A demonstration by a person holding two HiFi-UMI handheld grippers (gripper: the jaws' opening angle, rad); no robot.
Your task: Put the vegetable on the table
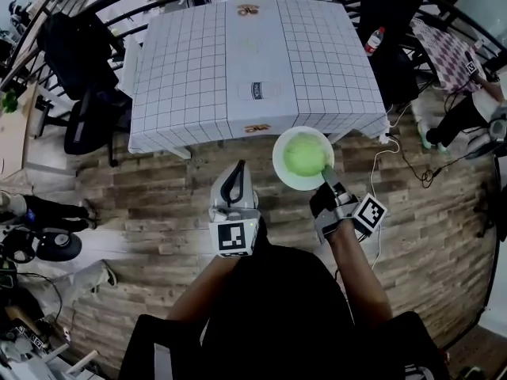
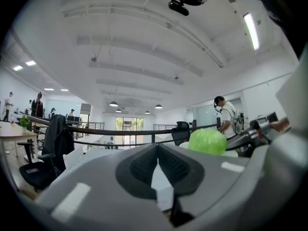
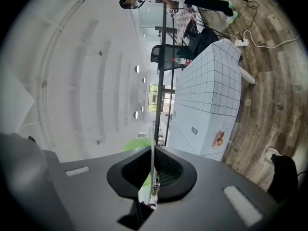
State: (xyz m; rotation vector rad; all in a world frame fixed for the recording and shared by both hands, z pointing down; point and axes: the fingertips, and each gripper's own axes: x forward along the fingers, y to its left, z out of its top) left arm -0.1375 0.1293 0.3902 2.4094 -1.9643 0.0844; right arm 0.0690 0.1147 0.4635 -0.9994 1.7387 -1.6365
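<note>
Light green vegetable (image 1: 303,154) on white plate (image 1: 277,161). Beyond the plate, table (image 1: 182,77) white with thin dark grid lines. Below the plate, floor (image 1: 428,220) brown wood-plank pattern.

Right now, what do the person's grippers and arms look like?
Left tongs: pale grey shell, black ribbed pads, and a cube with black-and-white square markers. Right tongs: darker grey, same pads, with their own marker cube. Both shells carry pale rectangular patches beside the pads. No cables show. The person wears a black top; the forearms are unsleeved.
</note>
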